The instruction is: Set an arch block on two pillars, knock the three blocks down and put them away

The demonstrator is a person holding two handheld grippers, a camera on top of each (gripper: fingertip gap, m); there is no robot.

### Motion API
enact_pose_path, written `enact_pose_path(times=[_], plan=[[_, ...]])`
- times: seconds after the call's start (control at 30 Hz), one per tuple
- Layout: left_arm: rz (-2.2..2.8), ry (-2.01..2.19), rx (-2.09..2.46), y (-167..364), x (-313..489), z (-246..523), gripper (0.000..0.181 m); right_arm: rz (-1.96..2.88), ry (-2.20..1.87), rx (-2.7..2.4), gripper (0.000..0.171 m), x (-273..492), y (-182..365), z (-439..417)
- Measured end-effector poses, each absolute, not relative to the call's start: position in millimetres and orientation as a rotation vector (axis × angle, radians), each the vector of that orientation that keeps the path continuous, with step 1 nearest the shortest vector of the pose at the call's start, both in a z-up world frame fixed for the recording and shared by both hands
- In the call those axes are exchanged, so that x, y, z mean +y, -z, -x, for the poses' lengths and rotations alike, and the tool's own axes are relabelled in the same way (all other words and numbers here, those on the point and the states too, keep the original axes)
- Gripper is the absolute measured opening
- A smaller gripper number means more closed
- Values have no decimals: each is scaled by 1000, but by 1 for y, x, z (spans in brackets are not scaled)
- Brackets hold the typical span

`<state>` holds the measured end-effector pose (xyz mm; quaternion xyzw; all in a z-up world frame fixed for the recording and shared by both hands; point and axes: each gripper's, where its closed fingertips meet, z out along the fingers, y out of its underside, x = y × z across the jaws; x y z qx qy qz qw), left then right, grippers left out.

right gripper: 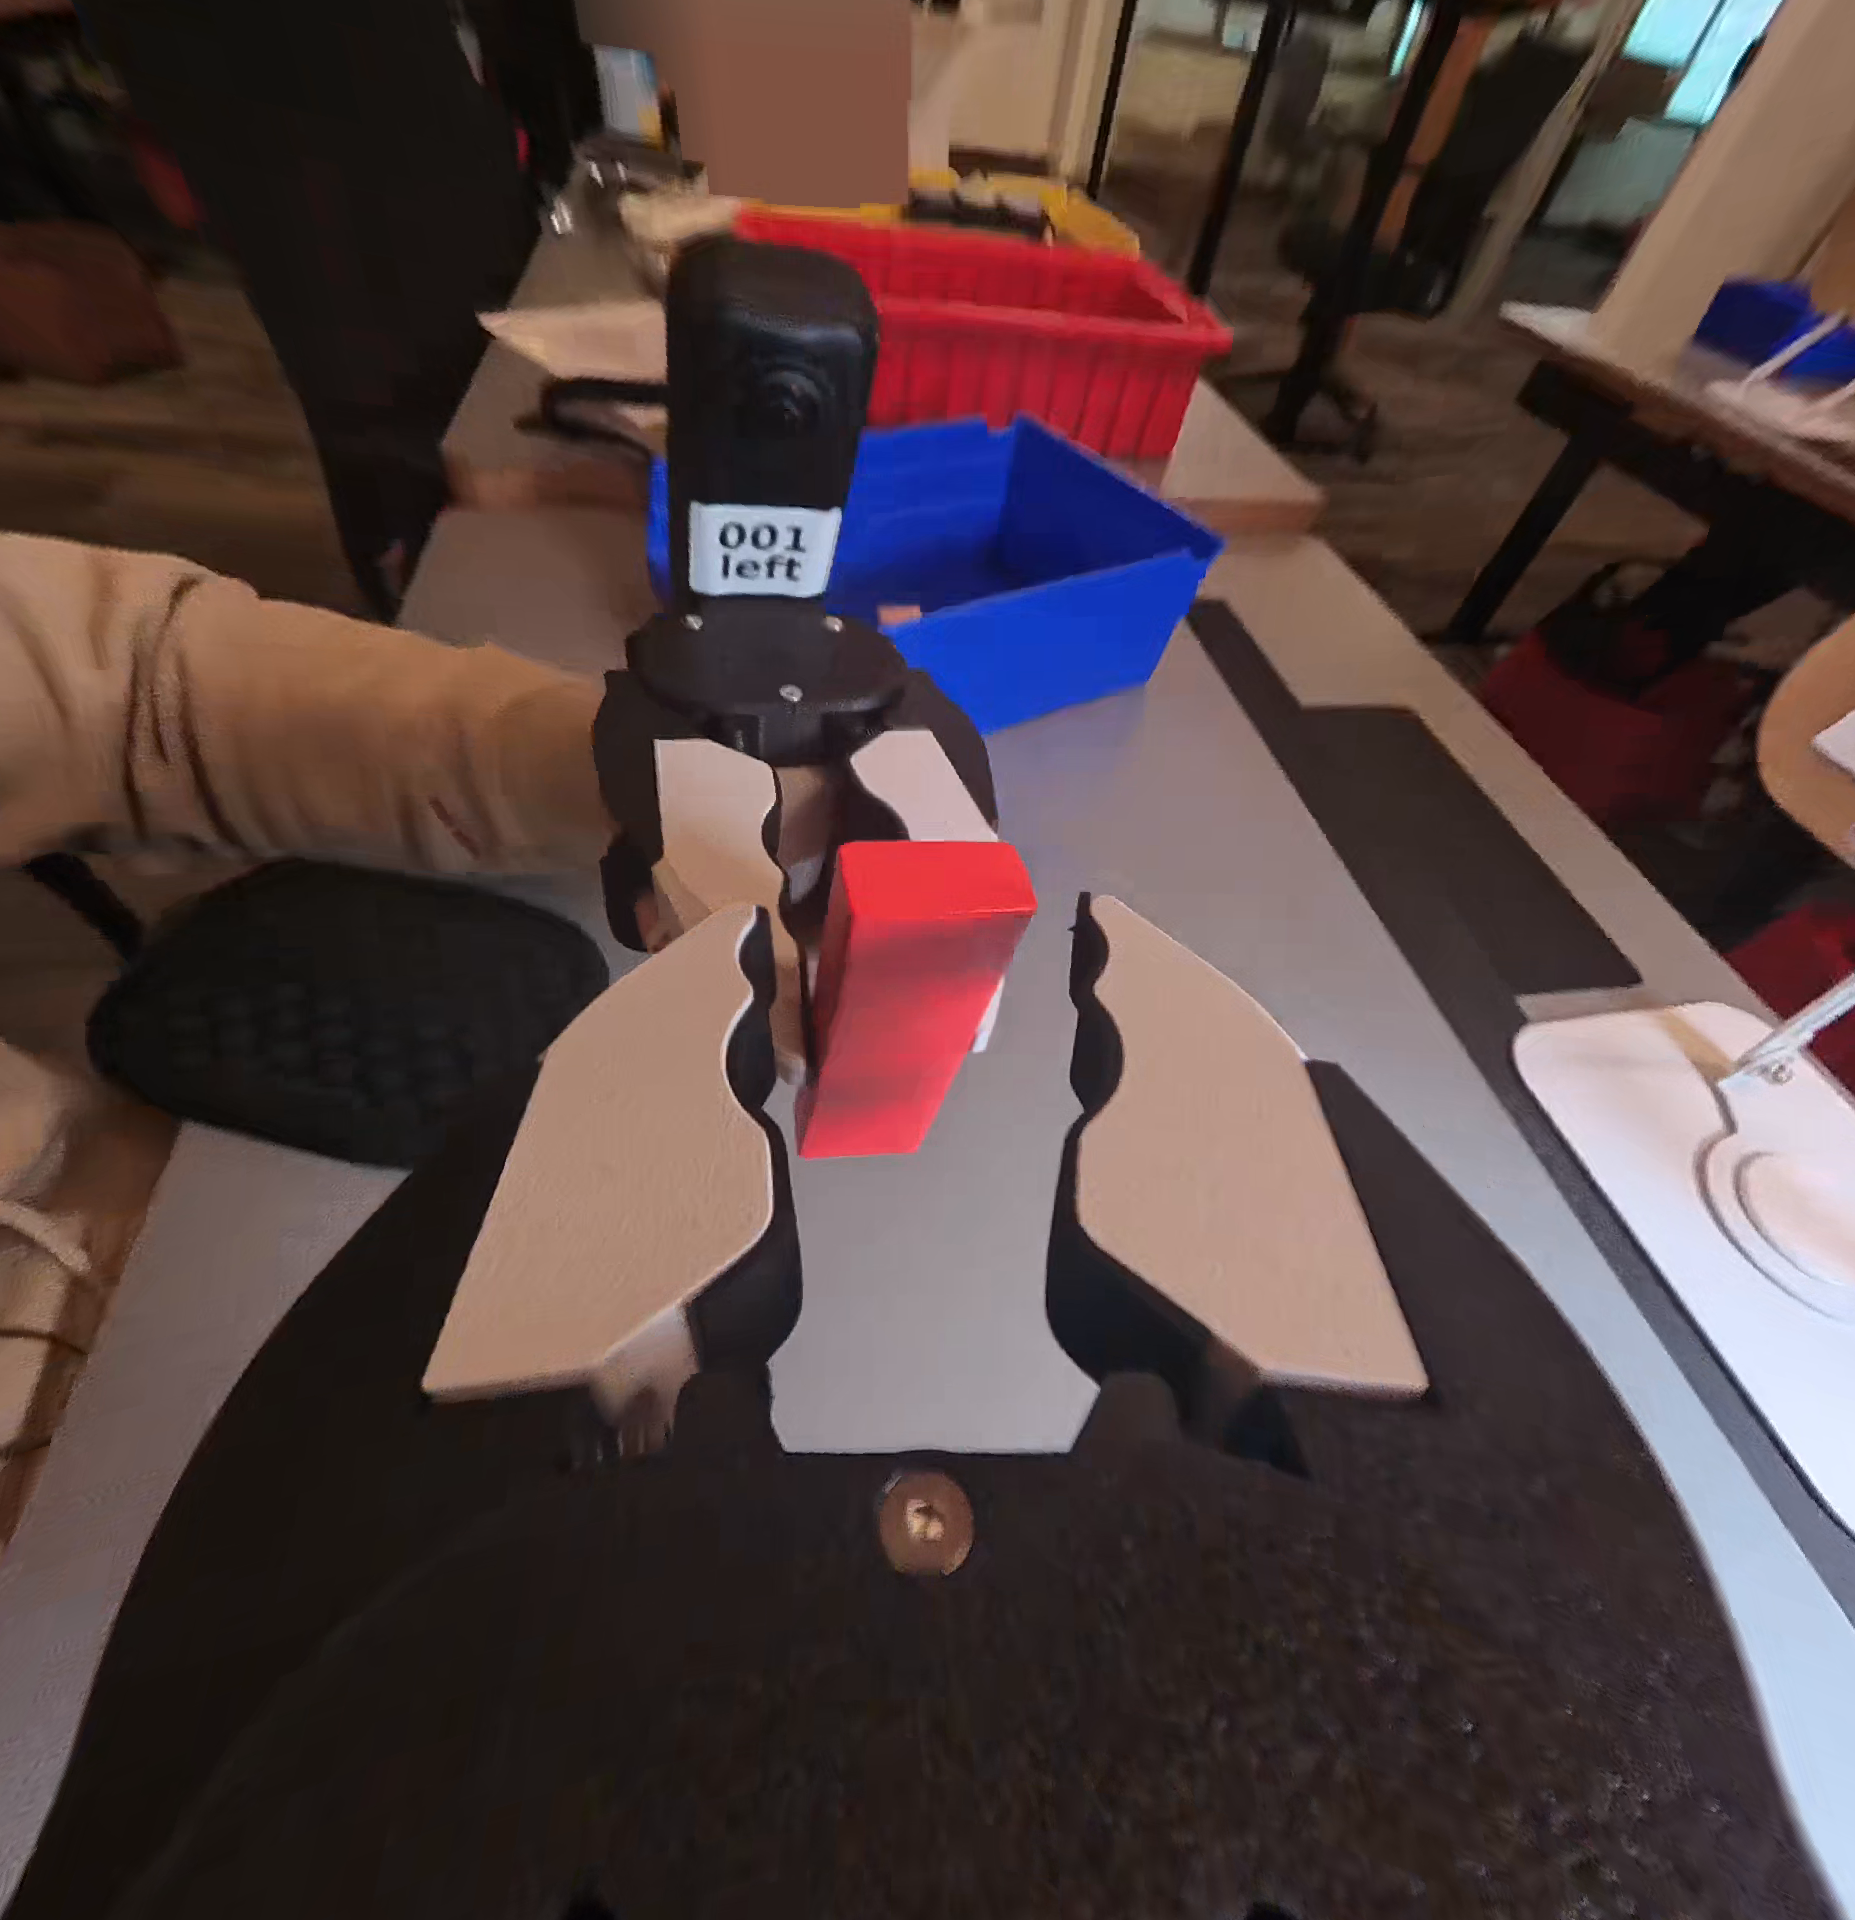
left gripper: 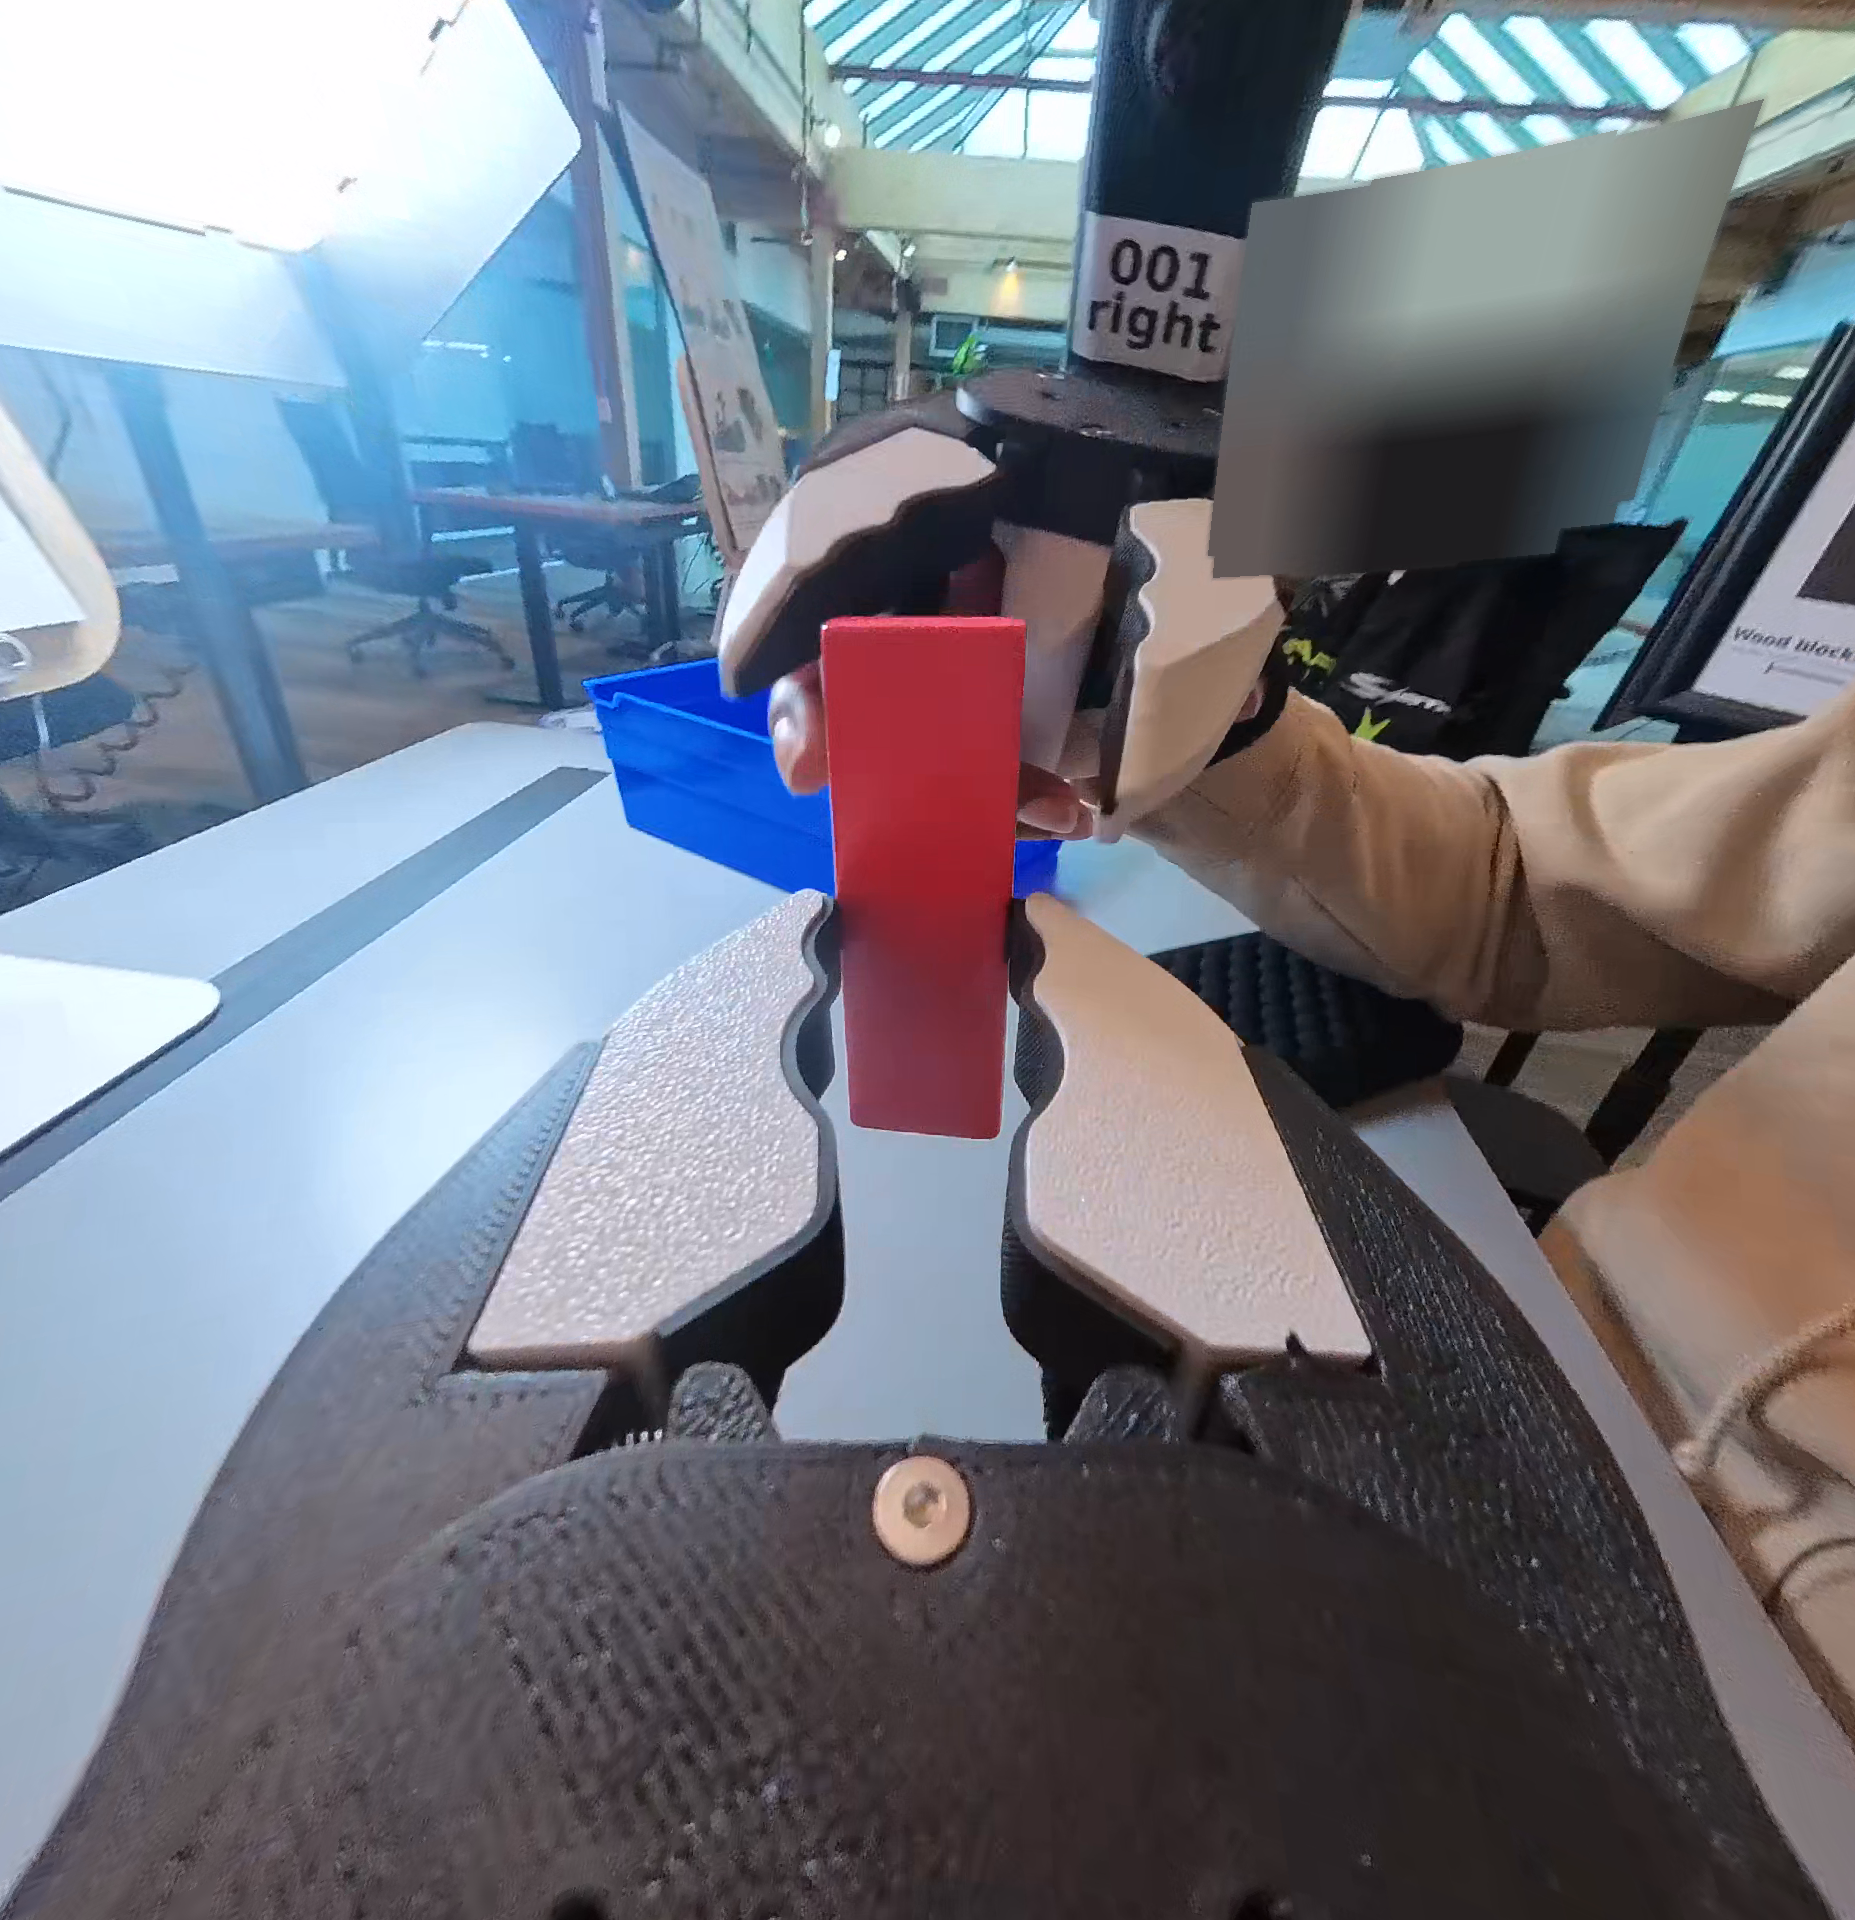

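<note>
**Red block upright in left grip, right gripper standing off**

Left gripper (left gripper: pixel 923 914) pinching red block (left gripper: pixel 921 873) near mid-height, fingers (left gripper: pixel 684 1132) flat against its two narrow sides. Block held vertical, lower end above the grey table (left gripper: pixel 279 1195); cannot tell whether it touches. Likely a pillar being stood up: side pinch keeps the bottom face free to seat square.

Right gripper (right gripper: pixel 918 914) spread wide, nothing between its fingers. From the right wrist view, block (right gripper: pixel 907 997) sits just ahead of the tips, nearer the left-hand finger, apart from both. In the left wrist view, same gripper (left gripper: pixel 933 665) faces in from behind the block, tips above its top end. Probably poised to steady or take over; judgement only.

Blue bin (right gripper: pixel 1048 582) behind on table, open side up, well within reach; presumably where blocks go at the end. Small tan piece visible inside, kind unclear. Red crate (right gripper: pixel 1016 332) farther back. Second pillar and arch not in view.

Task early: nothing stacked yet. Risk: block tipping on release if seated tilted.
</note>
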<state>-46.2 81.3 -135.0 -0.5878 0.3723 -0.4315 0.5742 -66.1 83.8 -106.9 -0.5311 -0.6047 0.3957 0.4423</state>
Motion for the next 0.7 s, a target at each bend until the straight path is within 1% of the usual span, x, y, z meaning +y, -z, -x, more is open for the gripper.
enact_pose_path(times=[0.1, 0.23, 0.37, 0.5, 0.7], plan=[[1350, 1019, 854, 143, 96, 36, 31, 1354, -964, -1550, 38, 99, 123, 62], [1374, 1004, 820, 165, 101, 35, 31, 1378, -1076, -1581, 36, 101, 143, 60], [1439, 927, 825, 189, 105, 33, 31, 1370, -1075, -1678, 35, 103, 167, 52], [1532, 784, 870, 212, 114, 38, 31, 1416, -1032, -1668, 35, 128, 186, 30], [1568, 689, 938, 228, 111, 32, 22, 1508, -997, -1586, 35, 161, 212, 6]])
